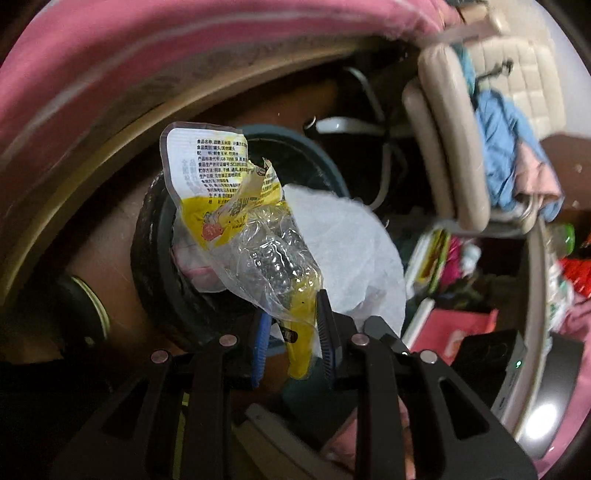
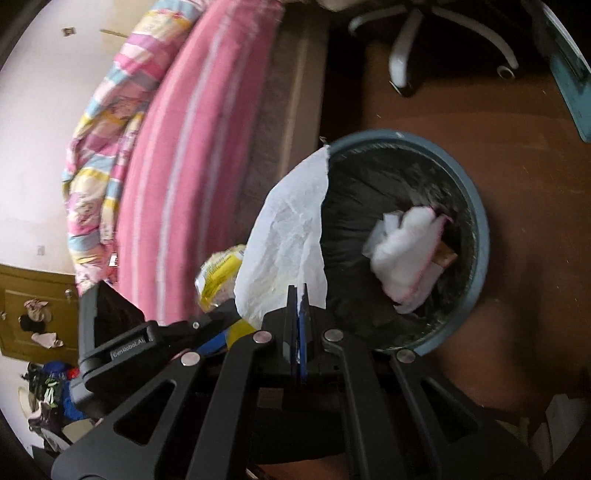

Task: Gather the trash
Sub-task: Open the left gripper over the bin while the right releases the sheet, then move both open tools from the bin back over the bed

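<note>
My left gripper [image 1: 291, 325] is shut on a crumpled clear and yellow plastic food wrapper [image 1: 236, 206] with a printed white label, which sticks up from the pads. My right gripper [image 2: 298, 291] is shut on a white sheet of paper [image 2: 288, 229], seen behind the wrapper as paper [image 1: 351, 258] in the left wrist view. Both hang over the near rim of a round trash bin [image 2: 480, 221] with a blue rim and black liner. Crumpled white trash with a pink edge [image 2: 406, 254] lies inside it. The left gripper's body [image 2: 147, 343] and the wrapper [image 2: 218, 273] show left of my right gripper.
A bed with a pink striped sheet [image 2: 192, 147] and a colourful quilt [image 2: 99, 166] runs along the left of the bin. An office chair base [image 2: 424, 33] stands beyond on the brown floor [image 2: 517, 147]. A beige chair [image 1: 443, 147] piled with clothes and clutter is at right.
</note>
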